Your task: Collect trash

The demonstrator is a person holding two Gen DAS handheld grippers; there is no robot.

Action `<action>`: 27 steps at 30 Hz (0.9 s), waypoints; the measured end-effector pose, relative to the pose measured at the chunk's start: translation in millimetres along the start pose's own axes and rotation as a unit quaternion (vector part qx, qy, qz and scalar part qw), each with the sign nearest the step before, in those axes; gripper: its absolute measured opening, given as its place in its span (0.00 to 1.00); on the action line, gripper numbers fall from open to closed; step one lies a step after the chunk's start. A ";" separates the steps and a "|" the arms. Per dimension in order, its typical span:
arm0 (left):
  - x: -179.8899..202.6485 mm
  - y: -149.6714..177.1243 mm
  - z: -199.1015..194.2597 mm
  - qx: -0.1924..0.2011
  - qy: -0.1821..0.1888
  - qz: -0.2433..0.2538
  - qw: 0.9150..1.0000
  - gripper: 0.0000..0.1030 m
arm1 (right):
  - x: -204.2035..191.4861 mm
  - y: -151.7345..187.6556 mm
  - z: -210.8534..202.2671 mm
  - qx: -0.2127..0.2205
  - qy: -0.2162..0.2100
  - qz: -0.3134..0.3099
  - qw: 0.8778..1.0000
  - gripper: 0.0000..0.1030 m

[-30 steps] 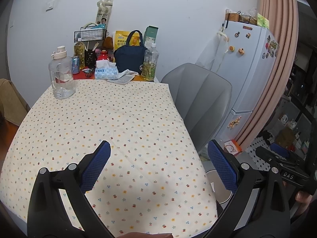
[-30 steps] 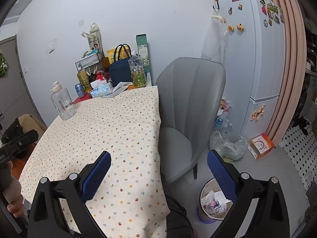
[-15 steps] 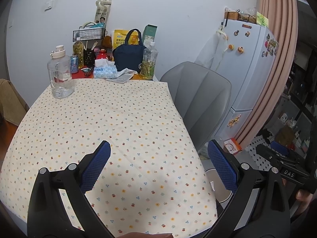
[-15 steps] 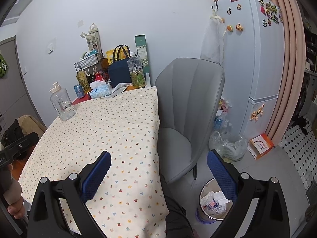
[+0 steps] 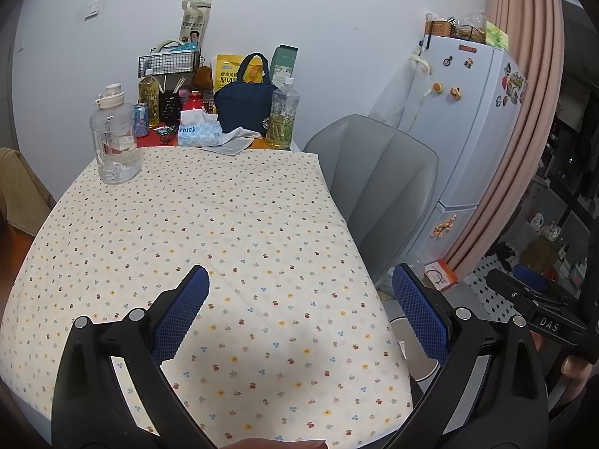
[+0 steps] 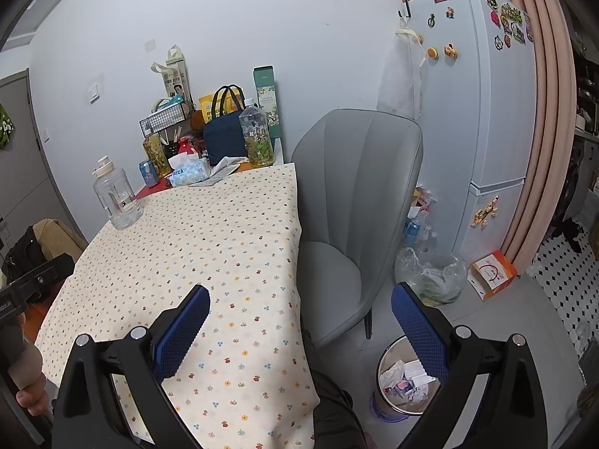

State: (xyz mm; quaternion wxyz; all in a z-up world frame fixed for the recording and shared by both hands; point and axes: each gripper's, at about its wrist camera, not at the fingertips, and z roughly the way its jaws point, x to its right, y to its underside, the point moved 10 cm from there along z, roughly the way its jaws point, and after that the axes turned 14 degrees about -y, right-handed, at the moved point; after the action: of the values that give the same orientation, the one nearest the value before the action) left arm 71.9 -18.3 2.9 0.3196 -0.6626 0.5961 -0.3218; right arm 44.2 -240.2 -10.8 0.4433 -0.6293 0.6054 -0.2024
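at the far end of the table the blue tissue box (image 5: 198,135) reads "rnick", and at the right the black gripper handle (image 5: 548,321) reads "das".

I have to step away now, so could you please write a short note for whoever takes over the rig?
Left gripper: open, empty, over the table.
Right gripper: open, empty, over the table's right edge.
Trash bin stands on the floor by the grey chair and already holds crumpled trash.
The patterned cloth shows no trash; crumpled paper lies beside the tissue box at the far end.
Left: check it, bin it.
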 end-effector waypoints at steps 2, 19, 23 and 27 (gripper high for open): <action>0.0 0.0 -0.1 0.000 0.000 0.000 1.000 0.94 | -0.7 -0.1 0.1 0.000 0.000 0.000 1.000 0.93; -2.2 1.6 -0.1 0.006 -0.004 0.001 1.000 0.94 | -1.5 0.2 0.8 -0.001 0.001 0.001 1.000 0.93; -2.5 2.2 -0.9 0.008 -0.006 0.002 1.000 0.94 | -1.3 0.8 1.3 -0.002 0.002 0.001 1.000 0.93; -2.9 2.7 0.4 0.004 -0.004 0.002 1.000 0.94 | -2.3 2.2 2.1 -0.004 0.001 0.001 1.000 0.93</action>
State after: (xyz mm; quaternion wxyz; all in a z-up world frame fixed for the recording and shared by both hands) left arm 70.4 -15.6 0.3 0.3253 -0.6612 0.5950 -0.3209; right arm 44.2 -237.2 -13.0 0.4403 -0.6302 0.6073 -0.2004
